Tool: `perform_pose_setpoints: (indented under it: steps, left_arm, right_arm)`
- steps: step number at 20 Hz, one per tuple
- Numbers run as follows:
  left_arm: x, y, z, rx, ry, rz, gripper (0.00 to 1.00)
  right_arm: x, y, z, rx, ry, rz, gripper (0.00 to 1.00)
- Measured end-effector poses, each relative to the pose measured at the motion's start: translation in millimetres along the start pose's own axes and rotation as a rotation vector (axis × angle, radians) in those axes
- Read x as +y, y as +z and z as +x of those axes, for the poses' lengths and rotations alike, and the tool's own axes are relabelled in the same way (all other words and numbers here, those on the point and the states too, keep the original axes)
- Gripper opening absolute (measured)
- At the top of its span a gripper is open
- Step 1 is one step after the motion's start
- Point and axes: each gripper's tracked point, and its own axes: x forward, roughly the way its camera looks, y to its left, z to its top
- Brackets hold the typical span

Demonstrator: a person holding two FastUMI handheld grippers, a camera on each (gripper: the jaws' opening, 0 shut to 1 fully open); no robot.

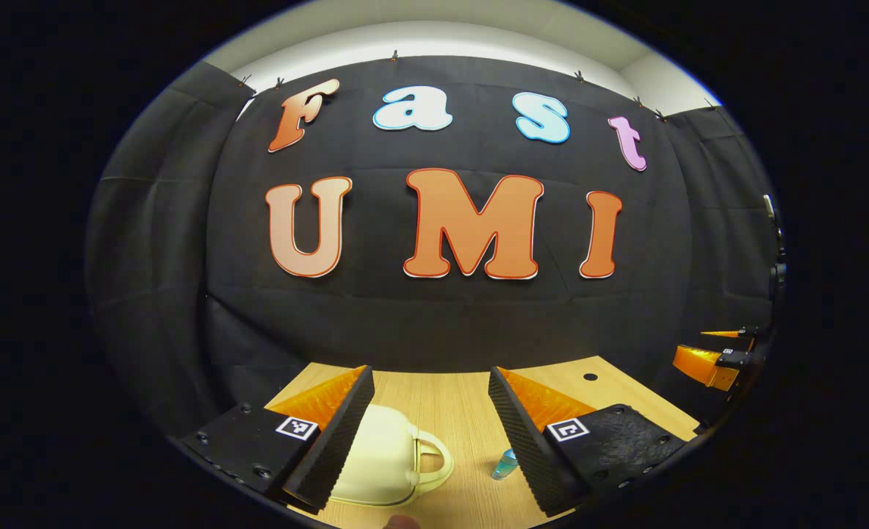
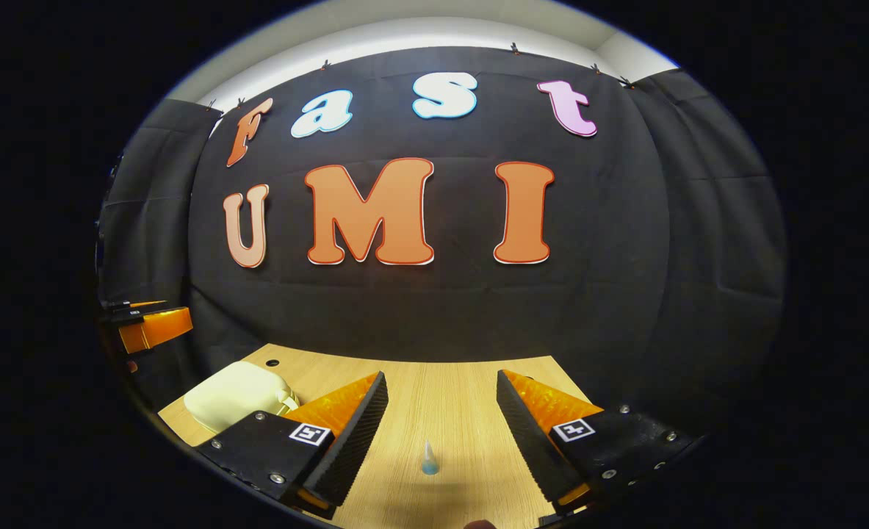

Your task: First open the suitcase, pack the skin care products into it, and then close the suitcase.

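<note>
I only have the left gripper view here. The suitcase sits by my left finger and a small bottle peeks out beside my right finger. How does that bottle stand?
Observer: In the right gripper view the bottle stands upright on the table, pointed cap up, with nothing touching it.
Operator: Where is it against the right gripper?
Observer: It stands ahead of the right gripper, about centred in the gap between its open fingers.
Operator: And the suitcase from that side?
Observer: The suitcase lies shut, left of that gripper's left finger, near the table's far left corner.
</note>
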Motion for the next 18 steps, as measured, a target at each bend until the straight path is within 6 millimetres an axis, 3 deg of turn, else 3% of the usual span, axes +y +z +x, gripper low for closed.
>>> perform_pose_setpoints:
  steps: [6, 8, 13, 18]
  left_arm:
    - [-2.6, -23.8, 10.3, 0.037, 0.012, 0.134, 0.97]
    - [-5.7, -42.2, 17.6, 0.066, 0.012, 0.209, 0.97]
    - [-19.3, -120.3, 39.0, 0.201, -0.051, 0.484, 0.99]
    - [-23.7, -188.7, 50.5, 0.286, -0.052, 0.859, 0.98]
  right_arm:
    - [-2.0, -8.9, 4.4, 0.023, -0.004, 0.002, 0.94]
    - [-4.2, -12.7, 5.3, 0.031, -0.005, 0.002, 0.94]
    - [-18.4, -28.1, 8.5, 0.07, -0.033, 0.023, 0.94]
    - [-48.7, -52.4, 6.8, 0.13, -0.095, 0.035, 0.94]
